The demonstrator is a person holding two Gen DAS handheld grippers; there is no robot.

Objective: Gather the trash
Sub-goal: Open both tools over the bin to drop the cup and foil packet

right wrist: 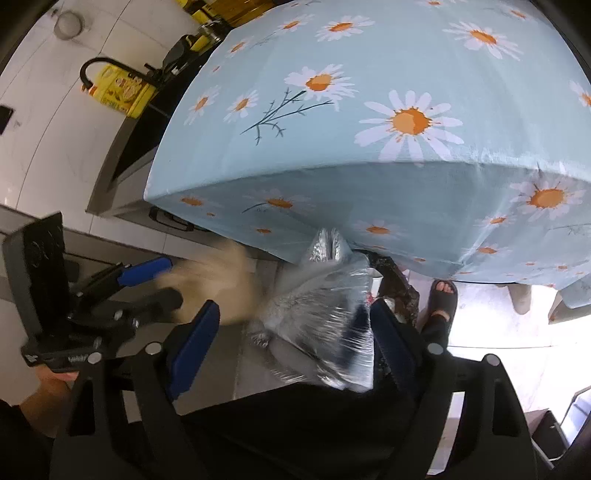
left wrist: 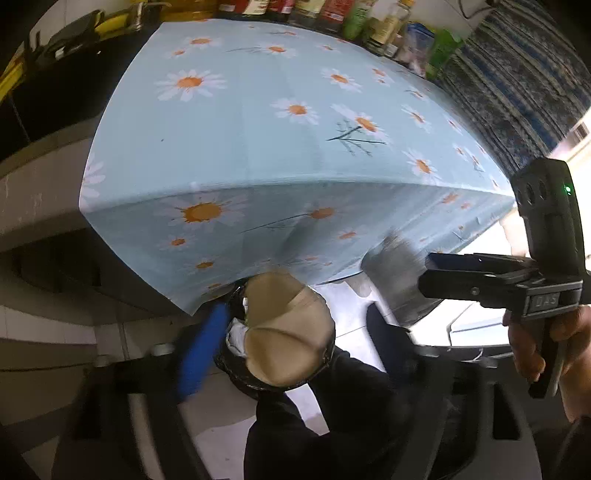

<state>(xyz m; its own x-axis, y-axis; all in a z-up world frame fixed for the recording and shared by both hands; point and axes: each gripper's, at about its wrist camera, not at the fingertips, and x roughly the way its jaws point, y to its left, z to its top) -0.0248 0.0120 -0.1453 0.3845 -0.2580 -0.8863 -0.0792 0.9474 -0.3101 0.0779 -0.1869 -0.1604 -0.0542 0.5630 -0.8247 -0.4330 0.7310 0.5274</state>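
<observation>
Left tongs: wide apart, blue-padded fingers at 7 o'clock and a dark one at 4 o'clock in the left wrist view; nothing pressed between the pads.
Tan paper piece: a crumpled, beige, rounded sheet, blurred, lying between the left tongs' fingers without touching either, over the black-lined round trash bin on the floor.
Right tongs: spread wide, blue pad at 8 o'clock, the other finger at 4 o'clock in the right wrist view; pads are not clamped on anything.
Clear crinkled plastic bag: silvery-grey, blurred, between the right tongs' fingers, close to the right-hand finger; whether it touches that pad I cannot tell.
Counter: covered by a light-blue cloth printed with white-and-orange daisies, filling the 12 o'clock half of both views; its hanging edge sits just above the trash.
Hands: the right hand grips its tool handle at 3 o'clock in the left view; the left hand shows at 8 o'clock in the right view.
Sandalled foot: on the pale floor at 4 o'clock, beside the bin's dark liner.
Bottles and jars: lined along the counter's far edge at 12 o'clock.
</observation>
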